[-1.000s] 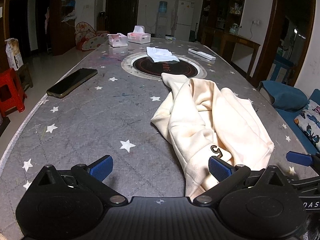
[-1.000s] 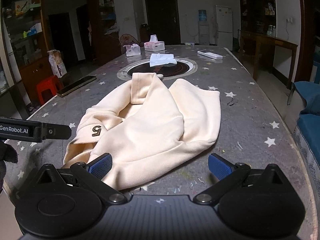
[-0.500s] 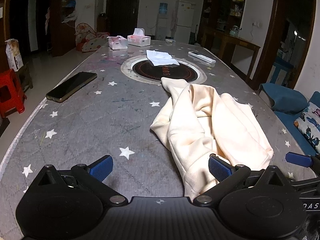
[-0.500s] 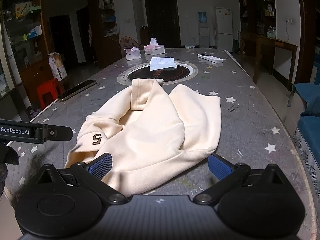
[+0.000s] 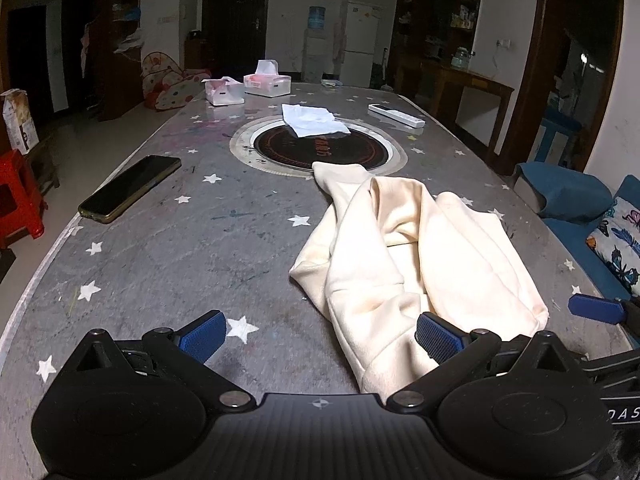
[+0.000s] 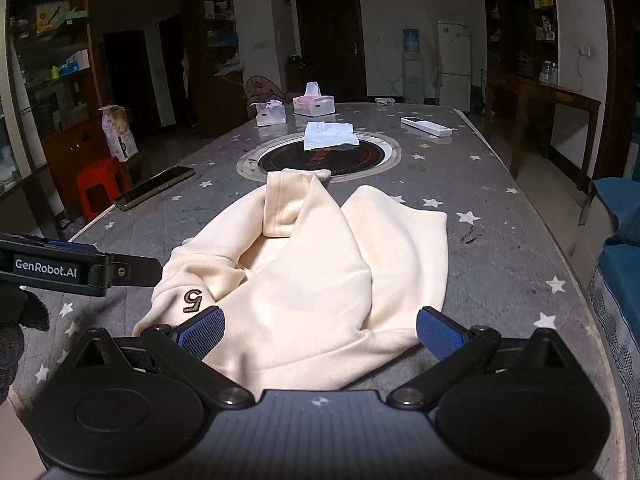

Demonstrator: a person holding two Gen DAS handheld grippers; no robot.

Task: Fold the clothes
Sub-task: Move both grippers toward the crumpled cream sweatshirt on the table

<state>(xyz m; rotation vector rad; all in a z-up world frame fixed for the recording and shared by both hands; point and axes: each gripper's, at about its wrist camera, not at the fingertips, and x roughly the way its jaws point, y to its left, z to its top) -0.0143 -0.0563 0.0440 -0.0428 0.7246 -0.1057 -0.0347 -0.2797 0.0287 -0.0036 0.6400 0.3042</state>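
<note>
A cream sweatshirt (image 5: 404, 264) lies crumpled on the grey star-patterned table (image 5: 180, 256), one sleeve stretched toward the round hotplate. In the right wrist view the sweatshirt (image 6: 320, 280) shows a dark "5" patch at its near left edge. My left gripper (image 5: 320, 338) is open and empty, low over the table, its right finger over the garment's near left edge. My right gripper (image 6: 320, 332) is open and empty, straddling the garment's near hem. The left gripper also shows in the right wrist view (image 6: 80, 268), at the left.
A black phone (image 5: 130, 188) lies on the table's left side. A round inset hotplate (image 5: 320, 150) holds a white cloth (image 5: 312, 120). Two tissue boxes (image 5: 266, 82) and a white remote (image 5: 396, 115) are at the far end. A blue sofa (image 5: 576, 208) stands right, a red stool (image 5: 18, 196) left.
Both grippers have drawn back slightly and stayed open. The sweatshirt's near edge has shifted, so the "5" patch no longer shows in the left wrist view.
</note>
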